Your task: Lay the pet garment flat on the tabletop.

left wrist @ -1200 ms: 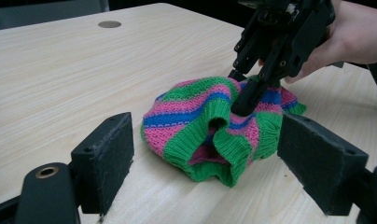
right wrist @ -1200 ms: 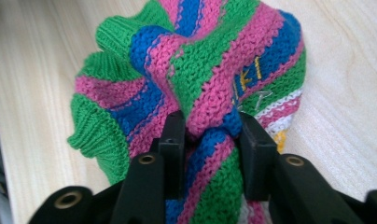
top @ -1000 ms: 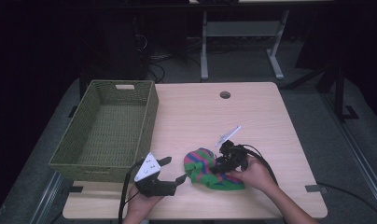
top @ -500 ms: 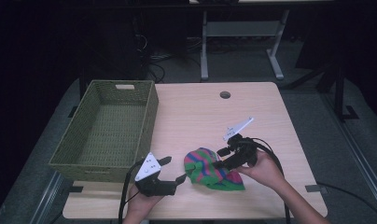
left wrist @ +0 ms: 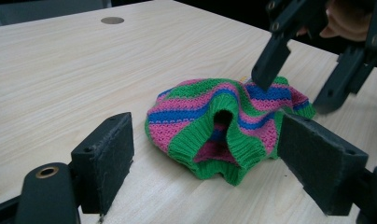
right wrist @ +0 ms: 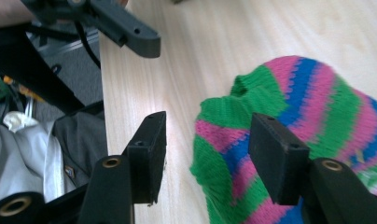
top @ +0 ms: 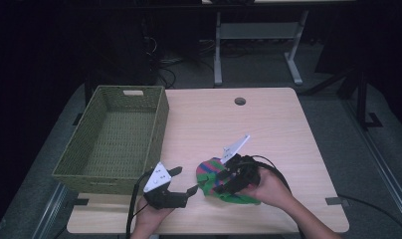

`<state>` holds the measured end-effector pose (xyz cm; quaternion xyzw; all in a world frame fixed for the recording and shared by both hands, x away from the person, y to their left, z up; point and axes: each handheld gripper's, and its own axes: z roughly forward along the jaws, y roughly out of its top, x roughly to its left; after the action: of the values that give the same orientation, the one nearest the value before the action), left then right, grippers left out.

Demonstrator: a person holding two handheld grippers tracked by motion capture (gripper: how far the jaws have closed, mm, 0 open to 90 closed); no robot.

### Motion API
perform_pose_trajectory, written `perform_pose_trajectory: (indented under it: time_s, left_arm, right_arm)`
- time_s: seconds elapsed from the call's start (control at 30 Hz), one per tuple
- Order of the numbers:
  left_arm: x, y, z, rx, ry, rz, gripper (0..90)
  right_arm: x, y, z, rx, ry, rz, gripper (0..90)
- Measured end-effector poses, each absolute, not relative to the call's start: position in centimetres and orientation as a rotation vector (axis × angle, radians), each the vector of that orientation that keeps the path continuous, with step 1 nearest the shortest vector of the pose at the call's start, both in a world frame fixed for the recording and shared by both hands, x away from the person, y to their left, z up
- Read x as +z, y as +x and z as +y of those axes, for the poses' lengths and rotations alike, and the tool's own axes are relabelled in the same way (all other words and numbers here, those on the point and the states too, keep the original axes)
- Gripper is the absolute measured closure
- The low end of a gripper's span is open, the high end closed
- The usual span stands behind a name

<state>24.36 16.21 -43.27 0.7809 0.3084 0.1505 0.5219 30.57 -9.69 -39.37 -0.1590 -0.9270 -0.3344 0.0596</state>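
left gripper (top: 185,180) nearest the tabletop's near edge, held low and roughly level in the left hand (top: 151,219), fingers (left wrist: 105,158) spread wide with nothing between them, aimed at the knit hat (left wrist: 224,126). hat lies crumpled on the tabletop (top: 268,124) just ahead of those fingers, ribbed green cuff opening facing them, not gripped. right gripper (top: 223,178) comes over the hat from the far side of the left fingers, tilted downward in the right hand (top: 268,191); its fingers (right wrist: 151,149) stand about half open and have just been closing a bit. the hat edge sits under and between them, but the pads look off the fabric with a gap on the one side, so no hold as far as i can see. seen from the left gripper, the right fingertips hang just above the hat's back, one close to the knit, contact unclear.

progress, judged: early. hat is still flat on the tabletop, neither gripper has it, nothing lifted. likely goal is the woven basket (top: 114,144), which sits beyond and off to the side of the left fingers, well apart from the hat and with nothing in it. left to do: get a real grip on the cuff, lift, carry across, drop in.

further out: round cable hole (top: 240,101) in the tabletop, dark floor and a desk frame (top: 258,35) behind.
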Motion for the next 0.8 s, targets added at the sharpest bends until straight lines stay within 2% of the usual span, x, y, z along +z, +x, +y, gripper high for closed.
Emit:
perform_pose_trajectory:
  time_s: [0.37,0.8]
  left_arm:
    - [-43.2,24.3,16.4,0.359,1.873,0.741,18.2]
    - [-43.3,24.4,16.4,0.356,1.876,0.741,18.2]
  right_arm:
    - [-42.1,30.7,-6.9,-0.858,-0.423,-2.854,51.2]
    - [-44.1,30.7,-6.5,-0.798,-0.45,-2.941,68.2]
